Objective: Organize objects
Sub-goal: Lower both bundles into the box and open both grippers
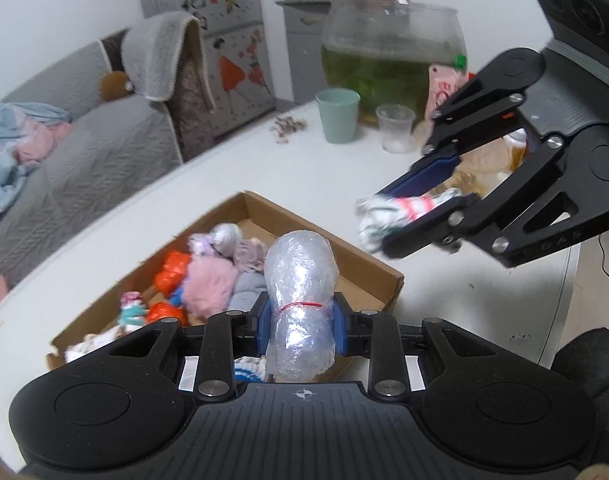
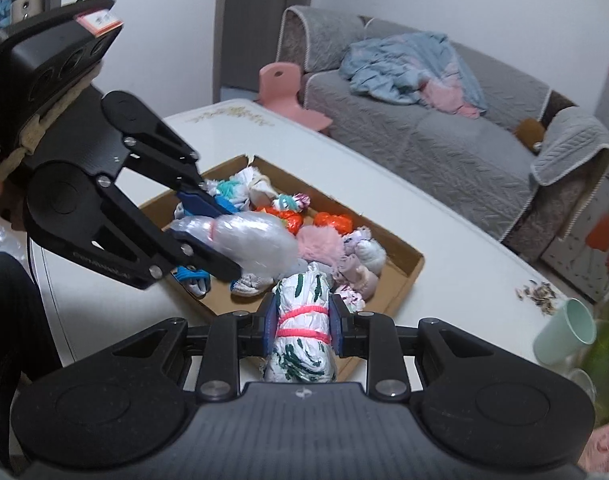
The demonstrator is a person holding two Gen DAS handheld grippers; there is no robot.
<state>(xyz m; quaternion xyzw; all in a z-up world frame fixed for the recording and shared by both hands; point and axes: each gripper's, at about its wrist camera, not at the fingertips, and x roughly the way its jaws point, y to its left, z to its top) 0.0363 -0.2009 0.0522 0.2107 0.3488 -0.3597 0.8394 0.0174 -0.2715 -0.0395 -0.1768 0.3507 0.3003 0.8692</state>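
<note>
A shallow cardboard box (image 1: 378, 270) (image 2: 414, 270) sits on the white table and holds several small bundles of cloth and plastic. My left gripper (image 1: 302, 320) is shut on a clear plastic bundle (image 1: 300, 280) tied with a red band, held above the box's near edge. It also shows in the right wrist view (image 2: 248, 236). My right gripper (image 2: 302, 322) is shut on a white bundle with green marks (image 2: 302, 344) tied with pink bands, held over the box's near side. In the left wrist view that gripper (image 1: 388, 216) holds it to the right of the box.
A green cup (image 1: 338, 114), a clear plastic cup (image 1: 396, 128) and a glass fishbowl (image 1: 392, 52) stand at the table's far side, with scattered seed shells (image 1: 288, 126). A grey sofa (image 2: 444, 136) with clothes and a pink chair (image 2: 288, 88) lie beyond the table.
</note>
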